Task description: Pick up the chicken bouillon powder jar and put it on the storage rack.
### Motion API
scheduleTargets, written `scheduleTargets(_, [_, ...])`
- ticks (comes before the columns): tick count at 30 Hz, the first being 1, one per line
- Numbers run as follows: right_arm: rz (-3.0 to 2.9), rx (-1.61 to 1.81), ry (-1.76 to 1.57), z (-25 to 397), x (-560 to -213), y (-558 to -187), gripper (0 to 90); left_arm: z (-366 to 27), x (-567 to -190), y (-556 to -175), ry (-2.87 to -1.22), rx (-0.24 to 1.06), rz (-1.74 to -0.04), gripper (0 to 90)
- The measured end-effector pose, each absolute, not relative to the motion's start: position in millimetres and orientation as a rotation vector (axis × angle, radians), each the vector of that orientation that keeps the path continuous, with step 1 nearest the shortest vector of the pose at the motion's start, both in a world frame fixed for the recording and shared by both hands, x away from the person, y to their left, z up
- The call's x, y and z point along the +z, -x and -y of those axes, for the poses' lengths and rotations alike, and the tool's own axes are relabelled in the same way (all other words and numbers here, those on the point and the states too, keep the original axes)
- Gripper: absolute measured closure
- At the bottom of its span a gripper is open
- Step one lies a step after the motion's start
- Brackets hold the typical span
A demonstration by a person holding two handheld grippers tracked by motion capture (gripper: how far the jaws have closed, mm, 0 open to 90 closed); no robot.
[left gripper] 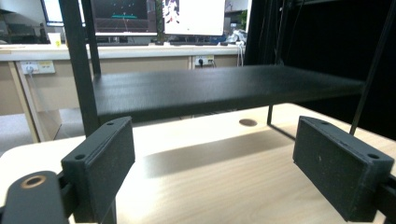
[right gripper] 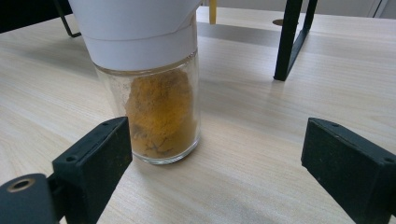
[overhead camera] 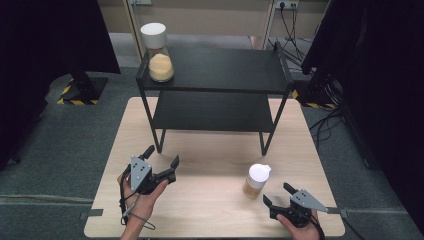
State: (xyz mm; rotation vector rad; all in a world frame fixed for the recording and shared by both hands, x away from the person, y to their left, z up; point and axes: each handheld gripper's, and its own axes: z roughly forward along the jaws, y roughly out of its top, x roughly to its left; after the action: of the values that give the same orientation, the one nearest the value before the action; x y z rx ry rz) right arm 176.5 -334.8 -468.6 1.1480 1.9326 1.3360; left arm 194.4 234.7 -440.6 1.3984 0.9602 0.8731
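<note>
The small glass jar (overhead camera: 256,180) stands upright on the desk (overhead camera: 210,200), long axis vertical, white cap up, just ahead of the right claw (overhead camera: 279,195), whose jaws gape empty. The left claw (overhead camera: 162,156) is likewise open. Glass: rigid, smooth, breakable, probably light. Best gripped across the glass wall below the cap.

Overhead and claw-level views, shared table (overhead camera: 210,150)
</note>
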Motion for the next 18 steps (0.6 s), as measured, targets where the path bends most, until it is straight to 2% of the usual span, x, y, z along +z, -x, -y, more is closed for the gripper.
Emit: scheduleTargets(18, [-1.933, 1.334, -1.141, 334.1, -468.8, -176.1, 9.0, -241.3, -483.1, -185.1, -1.454, 0.850, -1.022, 12.4])
